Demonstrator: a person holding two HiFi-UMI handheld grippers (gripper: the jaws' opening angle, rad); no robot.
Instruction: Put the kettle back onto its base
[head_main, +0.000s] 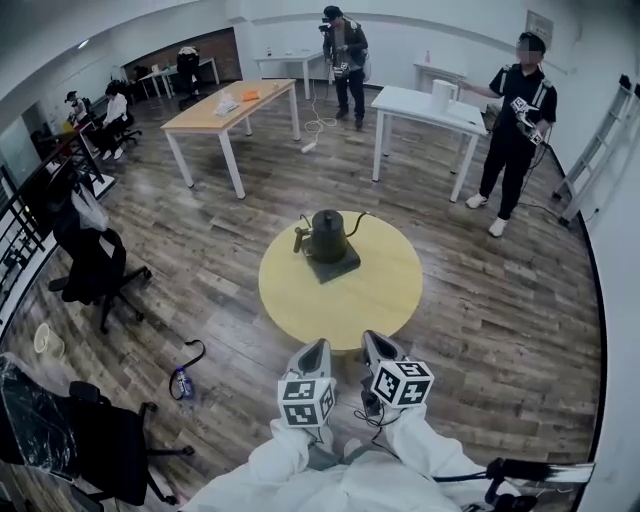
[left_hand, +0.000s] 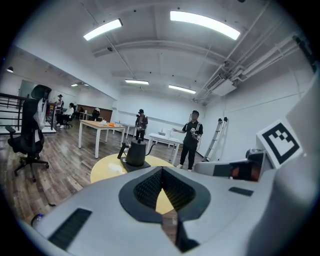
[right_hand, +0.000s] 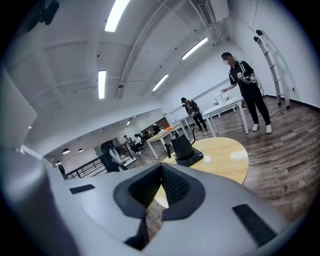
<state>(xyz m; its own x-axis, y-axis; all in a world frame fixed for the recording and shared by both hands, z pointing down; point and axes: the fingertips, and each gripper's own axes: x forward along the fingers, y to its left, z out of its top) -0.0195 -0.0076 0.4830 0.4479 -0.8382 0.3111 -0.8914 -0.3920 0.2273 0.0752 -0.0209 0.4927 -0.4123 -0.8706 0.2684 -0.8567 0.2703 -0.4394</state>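
A dark gooseneck kettle (head_main: 327, 236) stands upright on its square black base (head_main: 333, 266), on the far left part of the round yellow table (head_main: 385, 300). It also shows in the left gripper view as the kettle (left_hand: 135, 153) and in the right gripper view as the kettle (right_hand: 183, 148). My left gripper (head_main: 314, 352) and right gripper (head_main: 376, 345) hang side by side just off the table's near edge, well short of the kettle. Both are shut with nothing between the jaws.
A person in black (head_main: 515, 130) stands beyond the table at the right, another (head_main: 345, 60) at the back. White desks (head_main: 425, 110) and a wooden table (head_main: 225, 115) stand behind. Office chairs (head_main: 95, 270) and a water bottle (head_main: 182, 383) on the floor are at the left.
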